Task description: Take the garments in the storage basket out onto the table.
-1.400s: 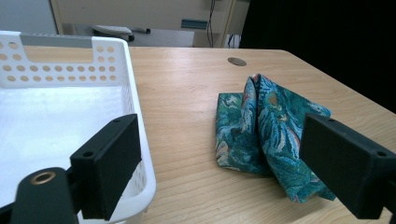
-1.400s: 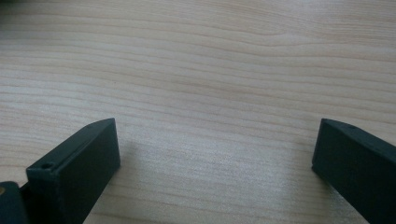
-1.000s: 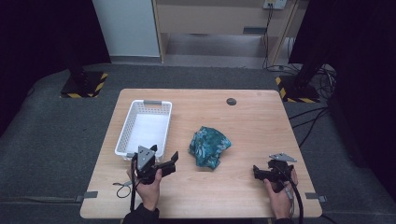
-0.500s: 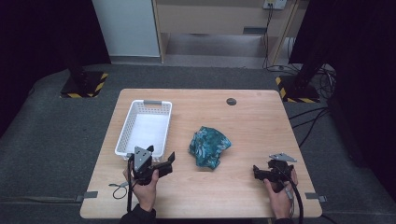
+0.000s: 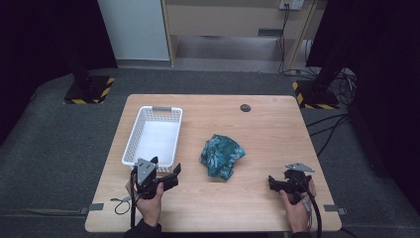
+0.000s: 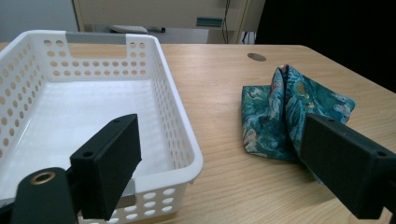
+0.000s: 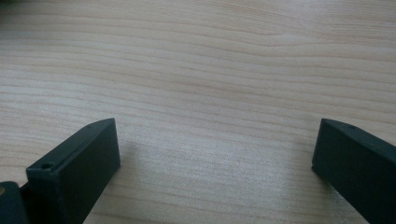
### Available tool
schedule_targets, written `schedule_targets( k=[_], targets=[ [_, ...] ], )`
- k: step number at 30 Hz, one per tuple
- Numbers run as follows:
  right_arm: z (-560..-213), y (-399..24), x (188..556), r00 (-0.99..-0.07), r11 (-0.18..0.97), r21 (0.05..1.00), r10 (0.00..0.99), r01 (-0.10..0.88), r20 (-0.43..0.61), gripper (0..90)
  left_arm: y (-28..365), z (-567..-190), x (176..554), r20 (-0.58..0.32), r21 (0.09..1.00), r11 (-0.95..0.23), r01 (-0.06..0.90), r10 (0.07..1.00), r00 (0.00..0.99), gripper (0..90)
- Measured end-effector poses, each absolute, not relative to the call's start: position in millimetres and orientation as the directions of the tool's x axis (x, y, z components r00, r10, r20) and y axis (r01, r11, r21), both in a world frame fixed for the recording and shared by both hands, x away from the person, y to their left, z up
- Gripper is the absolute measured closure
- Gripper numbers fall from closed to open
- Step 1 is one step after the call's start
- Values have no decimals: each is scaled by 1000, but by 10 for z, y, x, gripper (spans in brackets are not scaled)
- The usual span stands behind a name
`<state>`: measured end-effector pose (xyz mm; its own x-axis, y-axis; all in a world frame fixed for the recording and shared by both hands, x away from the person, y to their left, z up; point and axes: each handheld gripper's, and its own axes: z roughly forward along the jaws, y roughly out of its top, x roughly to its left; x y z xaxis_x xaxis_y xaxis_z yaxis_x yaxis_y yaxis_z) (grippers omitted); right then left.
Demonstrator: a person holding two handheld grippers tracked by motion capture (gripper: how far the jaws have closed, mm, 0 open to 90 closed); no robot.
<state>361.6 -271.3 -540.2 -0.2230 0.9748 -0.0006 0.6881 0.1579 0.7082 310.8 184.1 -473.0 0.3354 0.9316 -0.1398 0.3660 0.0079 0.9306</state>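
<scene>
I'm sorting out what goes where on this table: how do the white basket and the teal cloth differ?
The white basket is rigid, rectangular and perforated; the teal cloth is soft and crumpled into an uneven heap. The basket is plain white and empty; the cloth is patterned in teal. The basket sits beside the left gripper; the cloth lies mid-table, between both grippers. Both rest on the wooden table, untouched.
</scene>
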Motion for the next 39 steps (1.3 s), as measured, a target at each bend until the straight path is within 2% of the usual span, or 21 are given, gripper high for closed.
schedule_targets(
  k=[39],
  targets=[
    [-5402, -2713, 3616, -223, 158, 708, 975, 688, -1, 8, 2165, -4906, 3038, -124, 920, 15, 392, 959, 253, 114]
  ],
)
